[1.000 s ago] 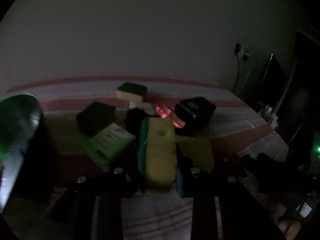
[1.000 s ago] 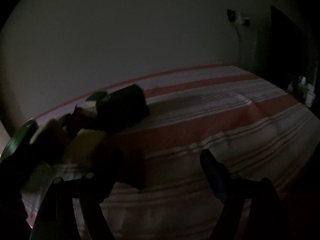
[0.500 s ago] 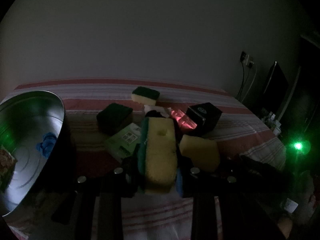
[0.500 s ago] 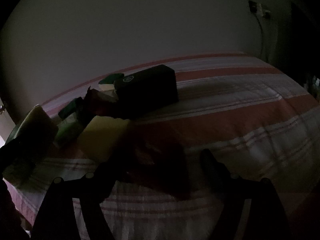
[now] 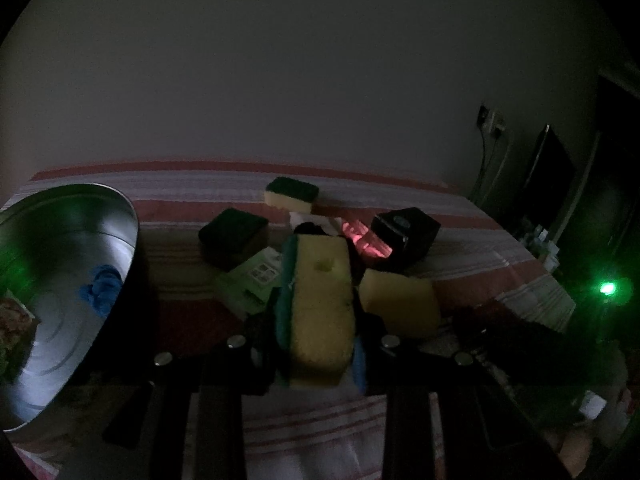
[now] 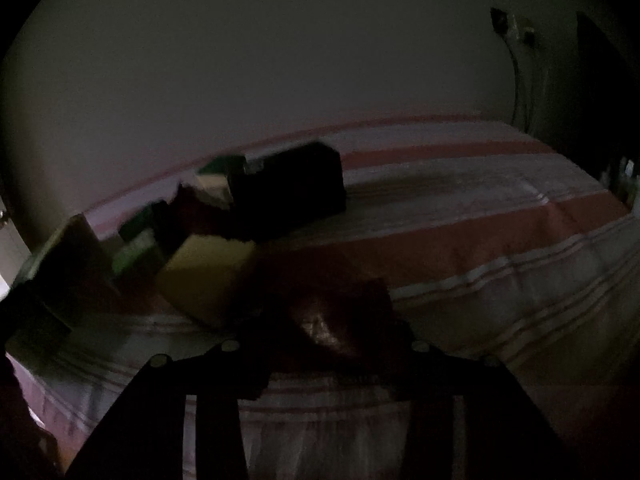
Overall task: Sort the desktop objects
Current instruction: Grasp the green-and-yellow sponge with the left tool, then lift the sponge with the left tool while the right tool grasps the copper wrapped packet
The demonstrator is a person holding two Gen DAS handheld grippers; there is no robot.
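My left gripper is shut on a yellow sponge with a green back, held on edge above the striped cloth. On the cloth beyond lie a bare yellow sponge, a green-topped sponge, a dark green sponge, a green packet, a pink item and a black box. My right gripper is closing its jaws on a dark red packet. The packet fills the gap and the pads seem to touch its sides.
A metal basin stands at the left with a blue thing inside. To the right the striped cloth lies bare. A green light glows over dark shapes at the table's right edge. A wall with a socket stands behind.
The right gripper's jaws have come together from wide apart onto the dark red packet. The left gripper with its sponge shifted slightly, and the basin shows more fully at the left.
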